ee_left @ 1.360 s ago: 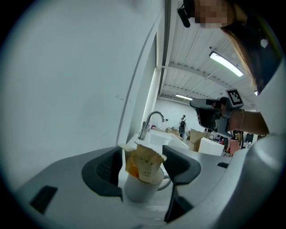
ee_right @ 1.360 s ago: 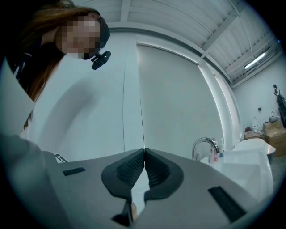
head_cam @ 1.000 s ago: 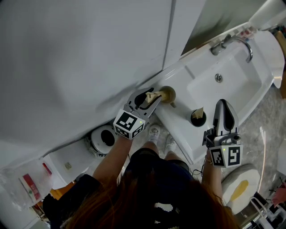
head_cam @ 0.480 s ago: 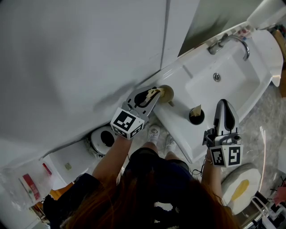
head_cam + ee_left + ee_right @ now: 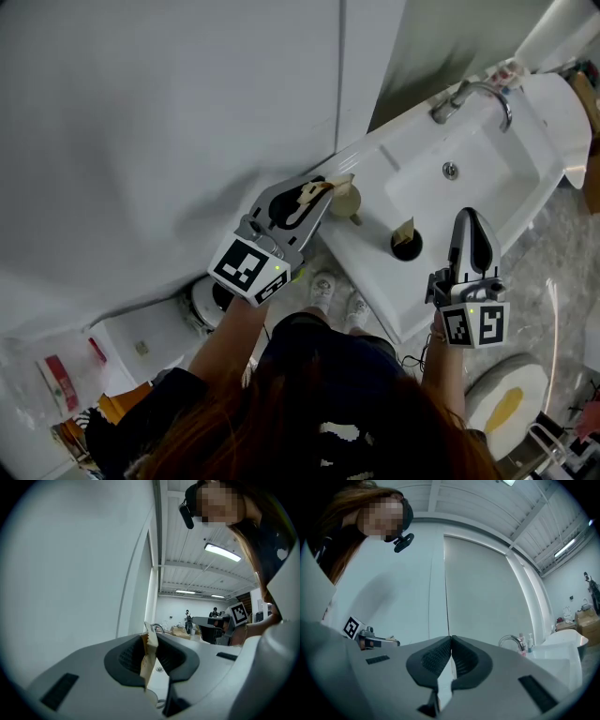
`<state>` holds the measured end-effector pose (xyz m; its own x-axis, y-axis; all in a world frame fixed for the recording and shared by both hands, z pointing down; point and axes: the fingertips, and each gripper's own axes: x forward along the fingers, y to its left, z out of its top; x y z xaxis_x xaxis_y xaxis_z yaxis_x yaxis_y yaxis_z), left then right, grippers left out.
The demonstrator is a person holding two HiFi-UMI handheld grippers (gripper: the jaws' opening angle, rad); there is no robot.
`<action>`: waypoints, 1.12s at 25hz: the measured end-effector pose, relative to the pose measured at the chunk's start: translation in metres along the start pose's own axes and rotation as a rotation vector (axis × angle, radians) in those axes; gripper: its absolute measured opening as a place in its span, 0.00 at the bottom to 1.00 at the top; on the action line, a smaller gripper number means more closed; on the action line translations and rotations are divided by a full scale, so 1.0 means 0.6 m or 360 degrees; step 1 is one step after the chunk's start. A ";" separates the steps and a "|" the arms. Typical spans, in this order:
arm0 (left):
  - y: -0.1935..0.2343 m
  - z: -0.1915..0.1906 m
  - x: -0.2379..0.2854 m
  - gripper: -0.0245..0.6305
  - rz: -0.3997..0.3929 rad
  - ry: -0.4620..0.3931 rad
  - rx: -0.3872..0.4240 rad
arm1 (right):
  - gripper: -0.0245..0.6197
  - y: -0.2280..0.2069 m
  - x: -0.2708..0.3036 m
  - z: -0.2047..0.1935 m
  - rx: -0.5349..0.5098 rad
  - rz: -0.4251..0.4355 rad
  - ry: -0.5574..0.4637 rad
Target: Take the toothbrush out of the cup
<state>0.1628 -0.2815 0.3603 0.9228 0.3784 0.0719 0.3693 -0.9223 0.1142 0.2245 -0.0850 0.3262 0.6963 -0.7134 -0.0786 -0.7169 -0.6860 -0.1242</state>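
Observation:
My left gripper (image 5: 317, 191) is shut on a flat tan toothbrush (image 5: 334, 184), lifted just above the beige cup (image 5: 348, 201) on the white sink's ledge. Its jaws have just been closing, and the toothbrush is between them. In the left gripper view the toothbrush (image 5: 148, 660) stands upright, pinched between the dark pads (image 5: 129, 660). A black cup (image 5: 405, 247) with another tan piece in it sits further right on the ledge. My right gripper (image 5: 472, 225) hovers beside the sink's front edge, shut with nothing in it; its pads (image 5: 440, 656) meet.
The white sink (image 5: 487, 192) has a chrome faucet (image 5: 473, 94) at its far end. A white wall runs along the left. Below on the floor are a round white bin (image 5: 208, 298) and a white-and-yellow object (image 5: 504, 403). The person's body fills the lower middle.
The left gripper has closed on the toothbrush and risen with it, up out of the beige cup toward the camera. The right gripper has hardly shifted.

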 end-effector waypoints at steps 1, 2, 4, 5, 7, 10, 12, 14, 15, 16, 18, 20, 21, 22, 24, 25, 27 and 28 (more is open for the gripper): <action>-0.004 0.011 -0.003 0.15 0.0006 -0.0005 0.0011 | 0.06 -0.002 -0.003 0.004 -0.0001 0.0001 -0.0009; -0.008 0.020 -0.007 0.15 0.0014 -0.0006 0.0027 | 0.06 -0.004 -0.005 0.008 -0.0003 0.0001 -0.0017; -0.015 0.036 -0.015 0.15 0.0033 -0.0011 0.0066 | 0.06 -0.005 -0.012 0.015 -0.0011 0.0004 -0.0030; -0.017 0.045 -0.021 0.15 0.0046 -0.0024 0.0083 | 0.06 -0.005 -0.015 0.018 -0.0014 0.0005 -0.0037; -0.019 0.063 -0.033 0.15 0.0069 -0.0059 0.0108 | 0.06 -0.004 -0.021 0.024 -0.0020 0.0003 -0.0049; -0.017 0.079 -0.050 0.15 0.0107 -0.0095 0.0129 | 0.06 0.000 -0.033 0.032 -0.0043 -0.0002 -0.0050; -0.013 0.082 -0.054 0.15 0.0130 -0.0110 0.0121 | 0.06 -0.003 -0.040 0.036 -0.0061 -0.0010 -0.0048; -0.011 0.080 -0.055 0.15 0.0136 -0.0119 0.0108 | 0.06 -0.009 -0.050 0.039 -0.0077 -0.0030 -0.0044; -0.011 0.079 -0.056 0.15 0.0132 -0.0122 0.0103 | 0.06 -0.011 -0.054 0.041 -0.0083 -0.0044 -0.0041; -0.011 0.079 -0.057 0.15 0.0123 -0.0125 0.0098 | 0.06 -0.013 -0.059 0.042 -0.0090 -0.0059 -0.0038; -0.010 0.079 -0.058 0.15 0.0103 -0.0137 0.0084 | 0.06 -0.013 -0.068 0.044 -0.0101 -0.0088 -0.0033; -0.007 0.078 -0.059 0.15 0.0085 -0.0149 0.0073 | 0.06 -0.011 -0.073 0.043 -0.0104 -0.0107 -0.0023; -0.005 0.076 -0.059 0.15 0.0080 -0.0152 0.0073 | 0.06 -0.009 -0.074 0.041 -0.0104 -0.0109 -0.0017; -0.003 0.074 -0.060 0.15 0.0082 -0.0152 0.0079 | 0.06 -0.007 -0.074 0.038 -0.0102 -0.0105 -0.0011; 0.001 0.071 -0.062 0.15 0.0101 -0.0145 0.0089 | 0.06 -0.003 -0.072 0.033 -0.0098 -0.0085 0.0001; 0.001 0.070 -0.064 0.15 0.0115 -0.0141 0.0088 | 0.06 -0.003 -0.071 0.032 -0.0097 -0.0073 0.0004; -0.004 0.067 -0.067 0.15 0.0146 -0.0132 0.0085 | 0.06 -0.004 -0.069 0.033 -0.0092 -0.0045 -0.0004; -0.008 0.066 -0.070 0.15 0.0163 -0.0125 0.0088 | 0.06 -0.005 -0.069 0.034 -0.0084 -0.0027 -0.0012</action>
<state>0.1267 -0.2961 0.3174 0.9609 0.2767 0.0023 0.2762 -0.9595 0.0551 0.1985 -0.0507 0.3097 0.7086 -0.7005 -0.0843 -0.7055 -0.7049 -0.0734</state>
